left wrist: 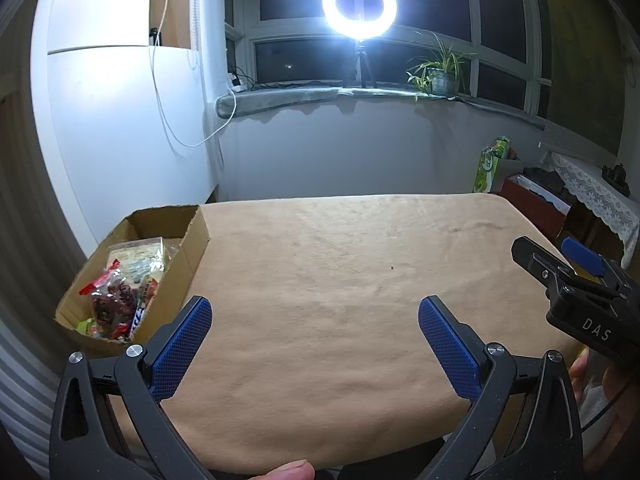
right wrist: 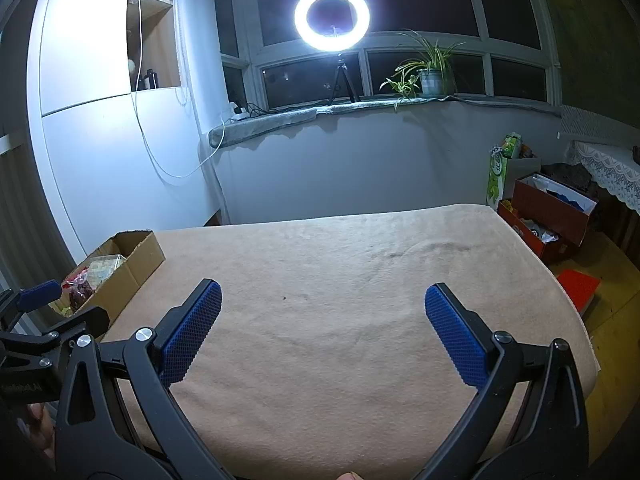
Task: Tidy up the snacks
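A brown cardboard box stands at the table's left edge, also seen as the box in the right wrist view. Inside lie several snack packets, among them a clear bag of dark red pieces and pale yellow packs. My left gripper hovers over the near middle of the tan cloth, open, nothing between its blue pads; the box is just left of its left finger. My right gripper is open over the cloth too, empty. In the left wrist view the right gripper shows at the right edge.
A tan cloth covers the table. A ring light on a tripod and a potted plant stand on the windowsill. Red boxes and a green carton sit on the floor to the right. White cabinet at left.
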`<action>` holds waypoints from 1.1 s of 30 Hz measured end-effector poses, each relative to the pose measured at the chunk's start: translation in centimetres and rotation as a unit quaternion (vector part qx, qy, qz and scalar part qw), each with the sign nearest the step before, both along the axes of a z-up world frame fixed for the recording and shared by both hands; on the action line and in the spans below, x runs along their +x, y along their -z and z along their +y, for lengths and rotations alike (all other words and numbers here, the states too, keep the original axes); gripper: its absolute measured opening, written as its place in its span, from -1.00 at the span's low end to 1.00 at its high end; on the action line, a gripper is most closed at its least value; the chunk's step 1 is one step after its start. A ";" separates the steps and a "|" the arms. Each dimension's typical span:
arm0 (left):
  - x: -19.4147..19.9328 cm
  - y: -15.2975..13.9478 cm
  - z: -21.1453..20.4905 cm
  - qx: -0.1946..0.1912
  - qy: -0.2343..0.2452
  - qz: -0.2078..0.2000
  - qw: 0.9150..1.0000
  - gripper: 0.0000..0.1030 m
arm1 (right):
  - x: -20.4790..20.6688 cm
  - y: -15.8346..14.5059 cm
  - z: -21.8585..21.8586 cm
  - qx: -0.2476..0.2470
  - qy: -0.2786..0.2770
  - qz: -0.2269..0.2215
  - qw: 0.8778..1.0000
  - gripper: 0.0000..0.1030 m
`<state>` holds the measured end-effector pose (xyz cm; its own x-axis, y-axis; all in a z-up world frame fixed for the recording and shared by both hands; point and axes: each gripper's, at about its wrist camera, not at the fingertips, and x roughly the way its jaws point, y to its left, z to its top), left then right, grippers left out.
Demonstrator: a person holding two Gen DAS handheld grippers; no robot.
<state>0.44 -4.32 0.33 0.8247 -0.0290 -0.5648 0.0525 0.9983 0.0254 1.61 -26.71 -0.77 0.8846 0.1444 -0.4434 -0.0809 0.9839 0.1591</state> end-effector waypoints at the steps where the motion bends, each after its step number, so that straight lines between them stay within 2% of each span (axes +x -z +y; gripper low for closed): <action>1: 0.0 0.0 0.0 0.000 0.000 0.000 1.000 0.99 | 0.1 0.0 -0.1 0.000 -0.001 0.000 1.000 1.00; 33: 0.2 0.2 0.2 0.001 0.000 0.003 1.000 0.99 | 0.3 -0.1 0.0 -0.003 -0.003 0.001 1.000 1.00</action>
